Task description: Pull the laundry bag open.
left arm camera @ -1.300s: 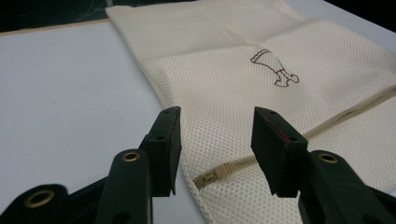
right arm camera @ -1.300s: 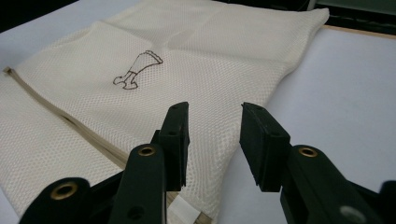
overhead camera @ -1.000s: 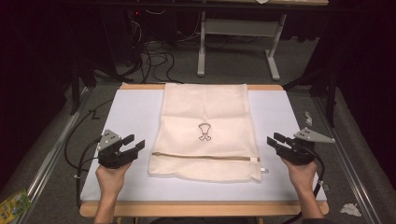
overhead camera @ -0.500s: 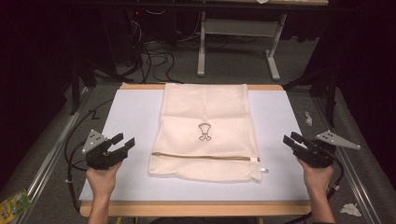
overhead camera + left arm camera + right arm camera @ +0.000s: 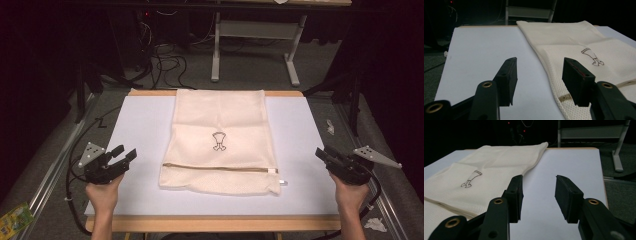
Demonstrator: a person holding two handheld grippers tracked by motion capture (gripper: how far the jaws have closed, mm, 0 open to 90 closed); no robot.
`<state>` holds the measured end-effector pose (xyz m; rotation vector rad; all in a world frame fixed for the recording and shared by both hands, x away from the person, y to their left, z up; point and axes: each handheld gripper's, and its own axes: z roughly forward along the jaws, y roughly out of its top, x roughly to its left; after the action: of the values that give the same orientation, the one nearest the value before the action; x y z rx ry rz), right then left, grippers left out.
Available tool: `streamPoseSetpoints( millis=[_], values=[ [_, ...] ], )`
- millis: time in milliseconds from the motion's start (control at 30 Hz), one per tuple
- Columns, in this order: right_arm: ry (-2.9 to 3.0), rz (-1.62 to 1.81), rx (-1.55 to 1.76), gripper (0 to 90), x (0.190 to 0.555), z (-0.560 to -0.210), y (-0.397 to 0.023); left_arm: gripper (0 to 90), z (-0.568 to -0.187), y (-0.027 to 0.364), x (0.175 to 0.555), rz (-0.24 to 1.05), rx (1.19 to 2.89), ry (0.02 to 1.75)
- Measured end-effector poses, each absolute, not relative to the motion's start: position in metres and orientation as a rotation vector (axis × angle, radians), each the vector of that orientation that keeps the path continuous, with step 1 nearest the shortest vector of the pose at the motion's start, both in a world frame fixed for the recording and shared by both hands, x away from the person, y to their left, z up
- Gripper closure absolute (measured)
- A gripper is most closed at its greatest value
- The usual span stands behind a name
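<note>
A cream mesh zip bag [image 5: 220, 130] lies flat in the middle of the white table top [image 5: 140, 125], with a small dark emblem [image 5: 218, 141] on it and a zipper [image 5: 220, 169] across its near part. My left gripper [image 5: 125, 152] sits at the table's near left, apart from the bag, open and empty. In the left gripper view, the left gripper [image 5: 539, 65] looks past the bag [image 5: 579, 42] edge. My right gripper [image 5: 322, 154] hovers at the near right edge, open, with nothing between its fingers. In the right gripper view, the right gripper [image 5: 539, 182] faces bare table with the bag [image 5: 486, 165] to its left.
Black cables [image 5: 165, 55] lie on the floor beyond the table, beside a grey desk frame [image 5: 255, 35]. Metal rails [image 5: 55, 170] run along both sides. A green packet [image 5: 12, 220] and paper scraps [image 5: 375, 225] lie on the floor.
Both hands have drawn outward from the bag: the left gripper moved left, the right gripper moved right to the table's edge. The bag has not moved.
</note>
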<state>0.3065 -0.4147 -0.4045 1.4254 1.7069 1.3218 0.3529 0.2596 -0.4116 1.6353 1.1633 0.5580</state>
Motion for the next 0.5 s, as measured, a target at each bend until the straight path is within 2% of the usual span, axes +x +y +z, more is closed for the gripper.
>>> streamPoseSetpoints(
  millis=[500],
  values=[
    [1.674,1.283,1.481,60.3,0.307,-0.428,-0.428,46.0,-0.429,0.269,0.36,0.557,1.631,1.244]
  ],
)
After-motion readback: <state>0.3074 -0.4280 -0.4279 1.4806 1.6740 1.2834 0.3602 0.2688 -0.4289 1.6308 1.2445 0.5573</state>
